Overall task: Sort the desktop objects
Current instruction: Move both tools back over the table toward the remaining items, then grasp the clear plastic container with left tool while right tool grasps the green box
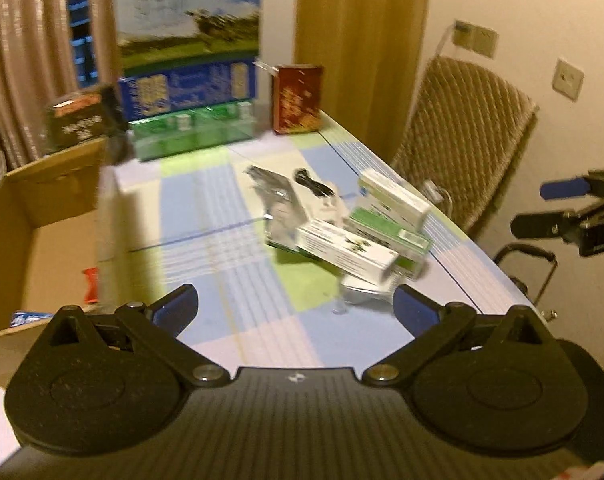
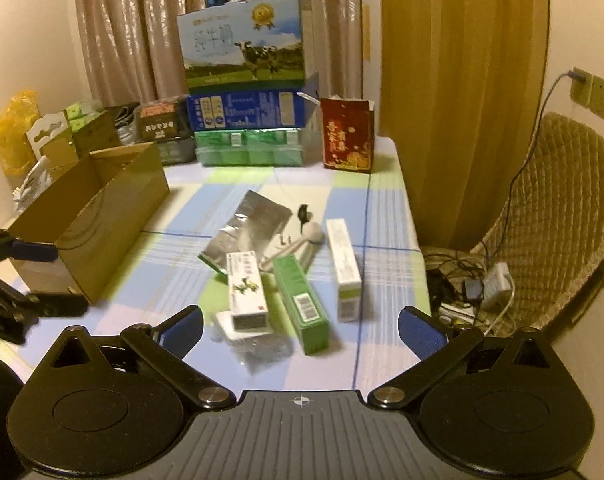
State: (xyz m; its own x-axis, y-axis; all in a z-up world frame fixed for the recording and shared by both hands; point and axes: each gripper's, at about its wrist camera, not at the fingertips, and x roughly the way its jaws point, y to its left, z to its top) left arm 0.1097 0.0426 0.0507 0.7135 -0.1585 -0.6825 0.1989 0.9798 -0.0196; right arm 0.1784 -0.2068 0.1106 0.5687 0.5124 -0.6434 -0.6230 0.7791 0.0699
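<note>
A pile lies mid-table on the checked cloth [image 2: 173,264]: a green box [image 2: 302,300], a white box with a plant picture [image 2: 245,288], a second white box [image 2: 344,268], a silver foil pouch [image 2: 247,228], a white roller-like tool [image 2: 302,248] and a clear plastic wrapper [image 2: 257,344]. The same pile shows in the left wrist view, with the white box [image 1: 346,250] and green box [image 1: 390,236]. My right gripper [image 2: 300,328] is open and empty just short of the pile. My left gripper [image 1: 295,308] is open and empty, left of the pile.
An open cardboard box [image 2: 97,220] sits at the table's left. Stacked milk cartons [image 2: 247,92] and a red box [image 2: 348,136] stand at the back. A wicker chair [image 2: 558,216] and cables [image 2: 474,284] are to the right, off the table edge.
</note>
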